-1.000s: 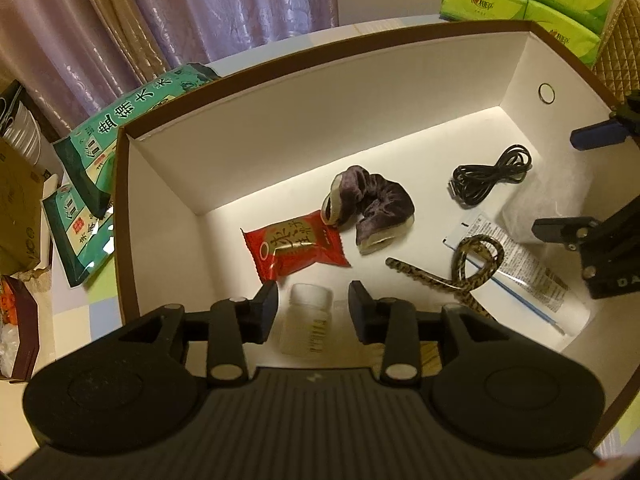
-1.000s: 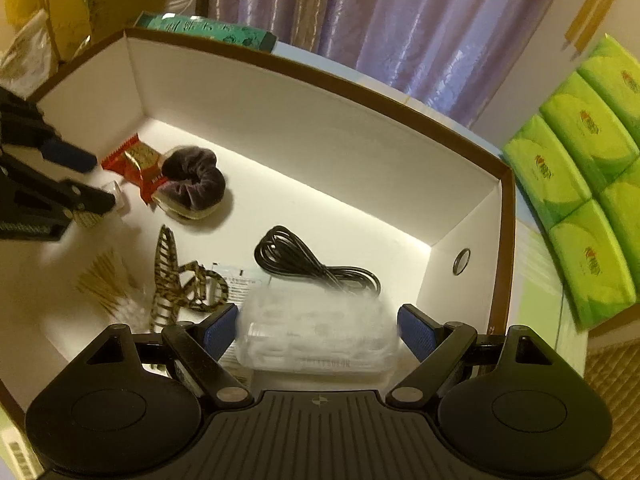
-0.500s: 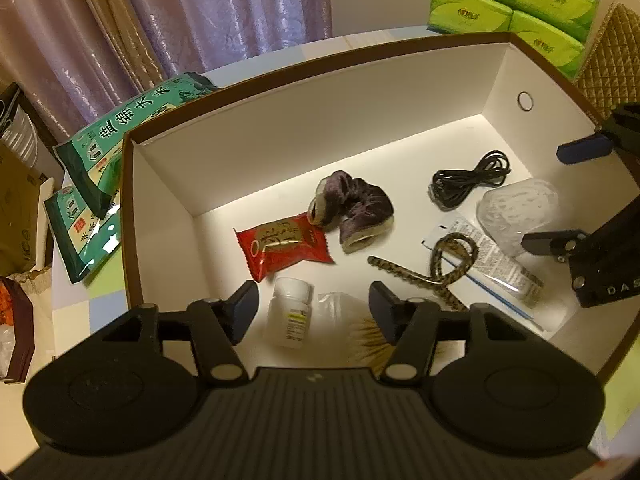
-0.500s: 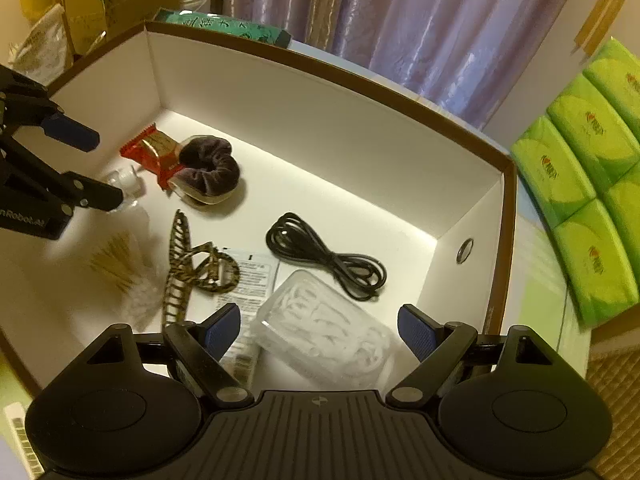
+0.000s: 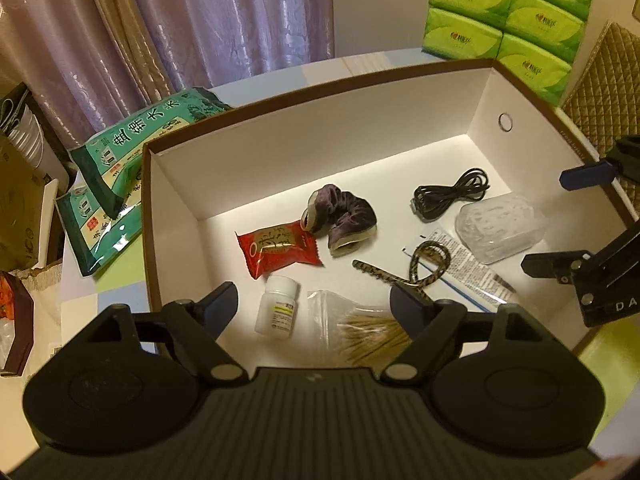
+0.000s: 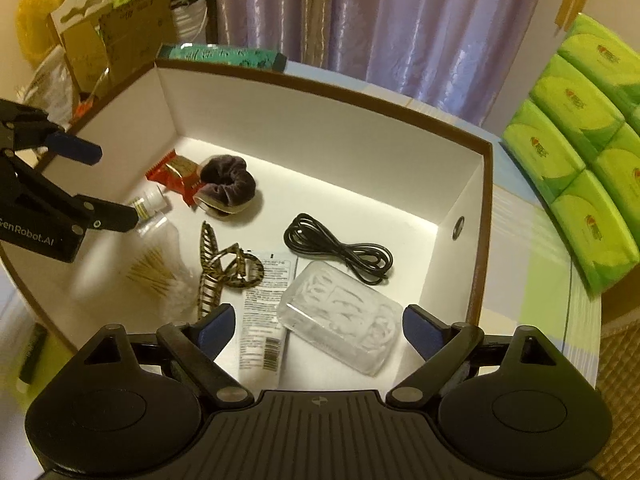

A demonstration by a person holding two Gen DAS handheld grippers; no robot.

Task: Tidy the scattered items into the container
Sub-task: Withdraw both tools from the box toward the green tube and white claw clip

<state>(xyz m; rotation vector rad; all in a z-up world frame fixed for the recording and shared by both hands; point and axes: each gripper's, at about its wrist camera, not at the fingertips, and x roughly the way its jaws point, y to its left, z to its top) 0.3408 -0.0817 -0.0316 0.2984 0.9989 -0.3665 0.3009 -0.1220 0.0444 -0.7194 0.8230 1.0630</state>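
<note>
A white box with a brown rim (image 5: 320, 80) (image 6: 320, 92) holds a red snack packet (image 5: 278, 246), a purple scrunchie (image 5: 344, 216), a black cable (image 5: 448, 194), a clear plastic case (image 5: 500, 226) (image 6: 340, 320), a leopard hair claw (image 5: 416, 268) (image 6: 224, 268), a white tube (image 6: 264, 312), a white pill bottle (image 5: 278, 310) and a bag of cotton swabs (image 5: 360, 328). My left gripper (image 5: 314, 304) is open and empty above the bottle and swabs. My right gripper (image 6: 316, 320) is open and empty above the clear case.
Green rice bags (image 5: 132, 148) lie left of the box. Green tissue packs (image 5: 508, 12) (image 6: 580, 184) are stacked at the back right. Purple curtains hang behind. Cardboard boxes and bags (image 6: 100, 40) crowd the far left.
Both grippers have risen and drawn back from the box floor. My left jaws opened wider, leaving the pill bottle. My right gripper left the clear case lying in the box.
</note>
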